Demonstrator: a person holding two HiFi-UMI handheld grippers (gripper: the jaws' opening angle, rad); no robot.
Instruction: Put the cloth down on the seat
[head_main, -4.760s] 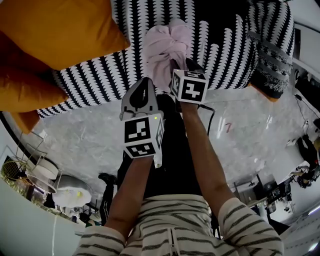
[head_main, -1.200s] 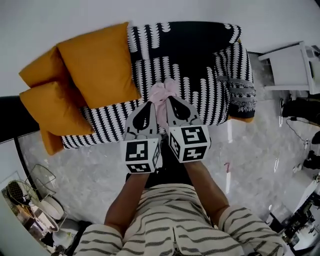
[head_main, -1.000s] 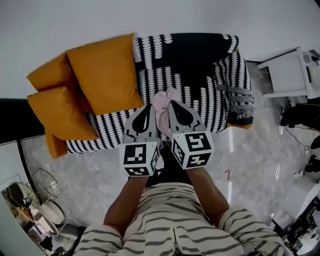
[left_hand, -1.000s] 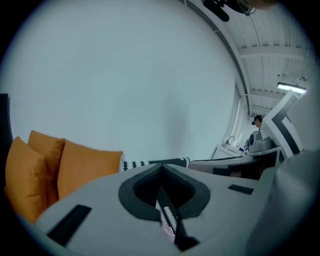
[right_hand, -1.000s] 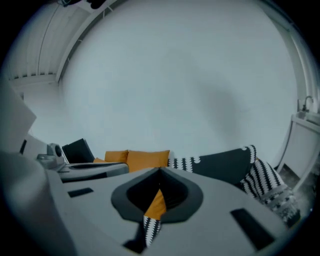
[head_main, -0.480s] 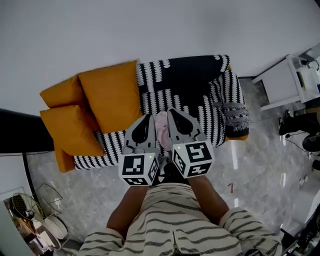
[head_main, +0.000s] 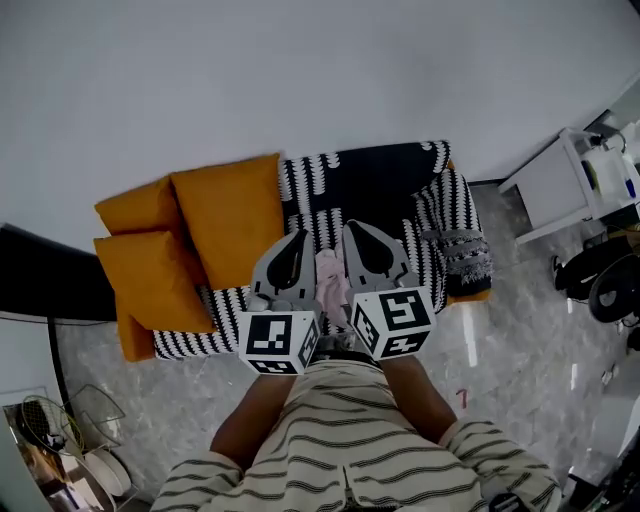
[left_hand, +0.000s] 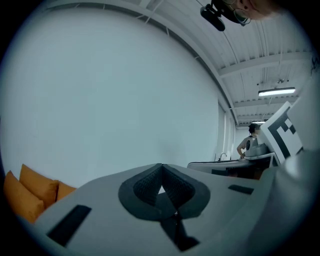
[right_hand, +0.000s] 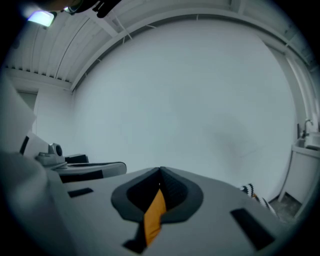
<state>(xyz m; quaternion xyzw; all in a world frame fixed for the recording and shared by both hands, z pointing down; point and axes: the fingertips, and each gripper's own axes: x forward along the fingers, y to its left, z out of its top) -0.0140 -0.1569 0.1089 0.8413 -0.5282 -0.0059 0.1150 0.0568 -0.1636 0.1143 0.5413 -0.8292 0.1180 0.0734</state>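
Observation:
The pink cloth (head_main: 329, 283) lies bunched on the front of the black-and-white patterned sofa seat (head_main: 385, 215). In the head view it shows in the gap between my two grippers. The left gripper (head_main: 297, 238) and the right gripper (head_main: 355, 229) are held side by side, well above the sofa, with their marker cubes towards me. Both are shut with nothing between the jaws. The left gripper (left_hand: 161, 168) faces the bare wall in its own view. In the right gripper view, the right gripper (right_hand: 160, 173) shows only a sliver of orange cushion through the hollow behind its closed tips.
Orange cushions (head_main: 225, 225) fill the sofa's left half, and a tasselled cushion (head_main: 463, 258) lies on its right arm. White furniture (head_main: 560, 180) stands right of the sofa. A wire basket (head_main: 60, 440) sits on the marble floor at the lower left. A person (left_hand: 248, 144) stands far off.
Both grippers have risen together, shut and empty, and the sofa looks smaller and farther below. The pink cloth has stayed on the seat.

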